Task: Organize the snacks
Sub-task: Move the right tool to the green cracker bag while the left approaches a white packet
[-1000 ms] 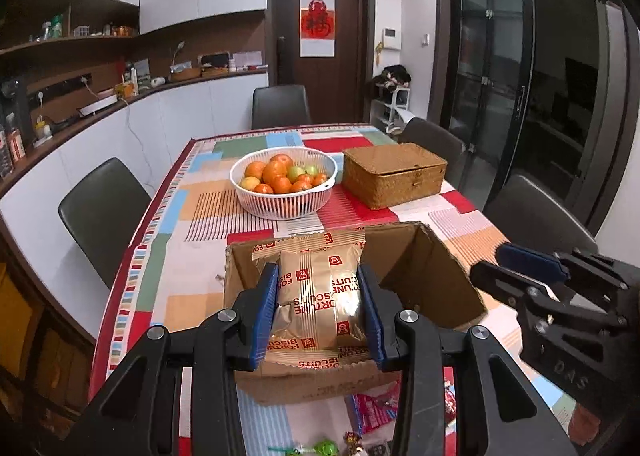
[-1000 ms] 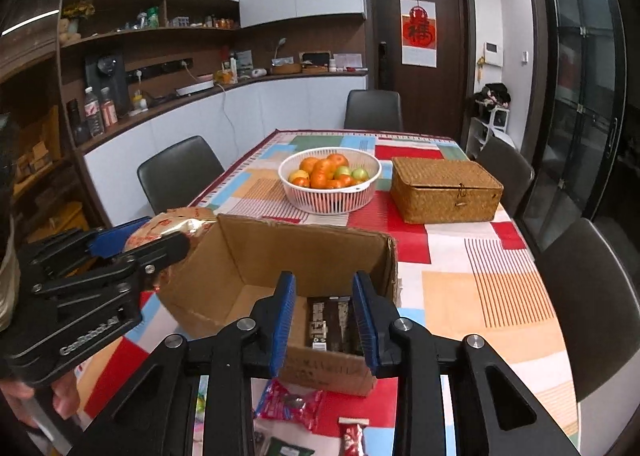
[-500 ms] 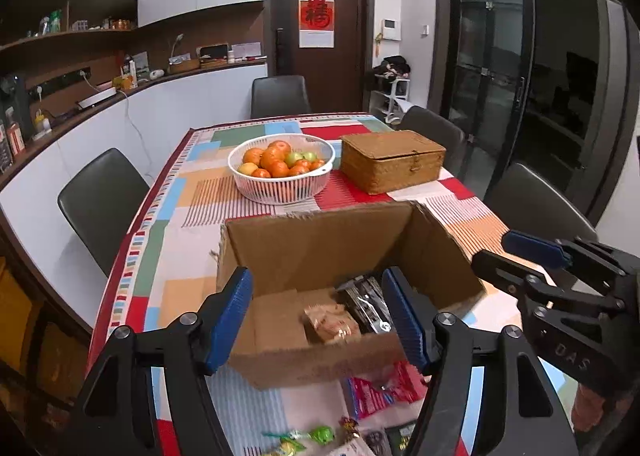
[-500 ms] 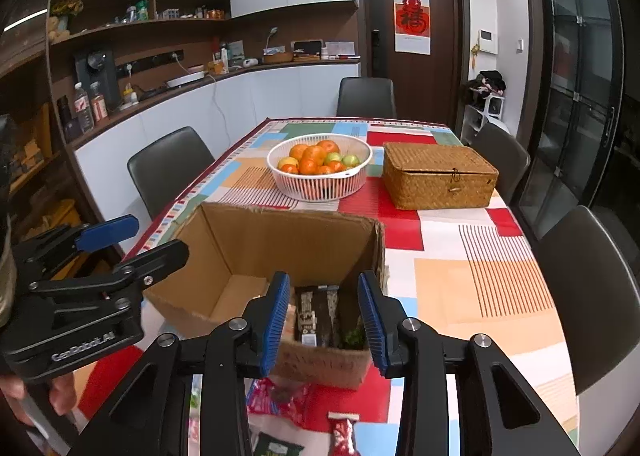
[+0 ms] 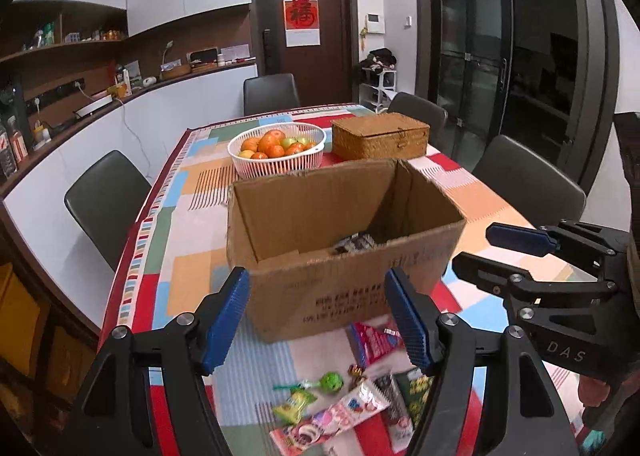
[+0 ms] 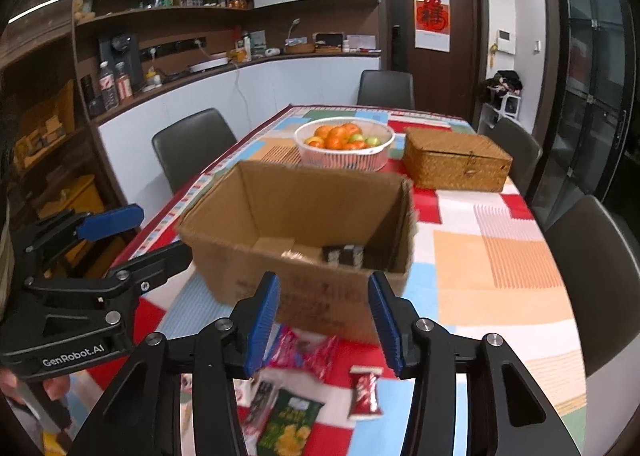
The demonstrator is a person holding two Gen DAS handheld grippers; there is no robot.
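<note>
Both tongs are empty and opening: the left tongs (image 5: 318,318) and right tongs (image 6: 323,326) hover just in front of the open brown cardboard box (image 5: 336,252) on the patchwork-clothed table (image 5: 192,191). A few packets already lie inside it. The loose foil and plastic snack packets (image 5: 340,412) lie scattered before the box's near wall. They look light, crinkly and slippery; pinching a flat sealed edge seems safest.

Indoor ceiling light is giving even, moderately bright exposure with soft shadows, fisheye is bending edges into black vignetted corners, glass doors (image 5: 472,55) are reflecting faintly, and motion blur is smearing the cardboard box (image 6: 304,228) and near snack packets (image 6: 288,424).
</note>
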